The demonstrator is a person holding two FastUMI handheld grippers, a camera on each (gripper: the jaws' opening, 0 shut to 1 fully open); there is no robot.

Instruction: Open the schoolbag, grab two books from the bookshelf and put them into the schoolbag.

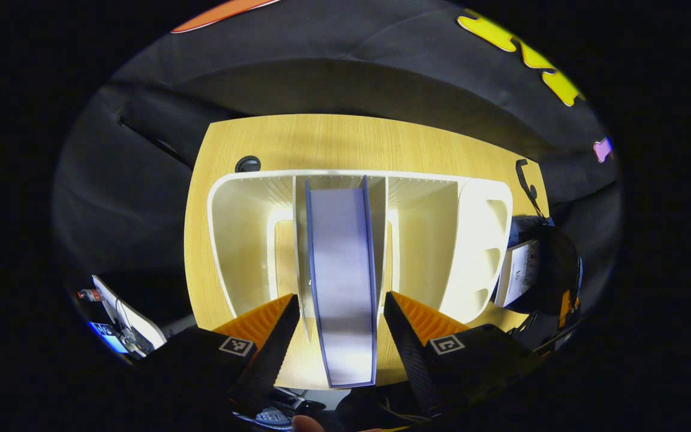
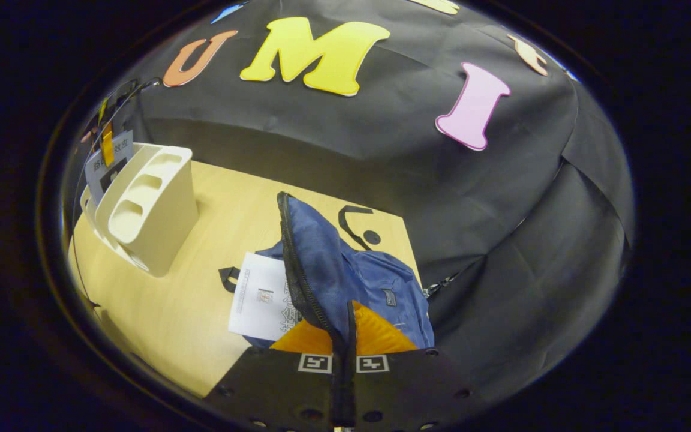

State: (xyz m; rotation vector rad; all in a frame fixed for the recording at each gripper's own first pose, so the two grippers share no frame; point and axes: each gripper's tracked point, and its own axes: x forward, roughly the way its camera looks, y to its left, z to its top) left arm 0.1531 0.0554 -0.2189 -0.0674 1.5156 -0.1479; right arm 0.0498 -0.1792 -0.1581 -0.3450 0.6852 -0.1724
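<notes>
We have the schoolbag (image 2: 375,282) open: our right tongs (image 2: 343,354) are closed on its zippered flap (image 2: 312,264), pinching the fabric and holding it up. One book (image 2: 261,297) lies at the bag's mouth, at about 9 o'clock from the flap, so we judge the first one delivered. Our left tongs (image 1: 338,327) stand wide apart over the bookshelf (image 1: 477,240) on the counter (image 1: 333,141), holding nothing, straddling the second book (image 1: 342,270) upright in a middle slot. Gripping, lifting and bagging it remain.
</notes>
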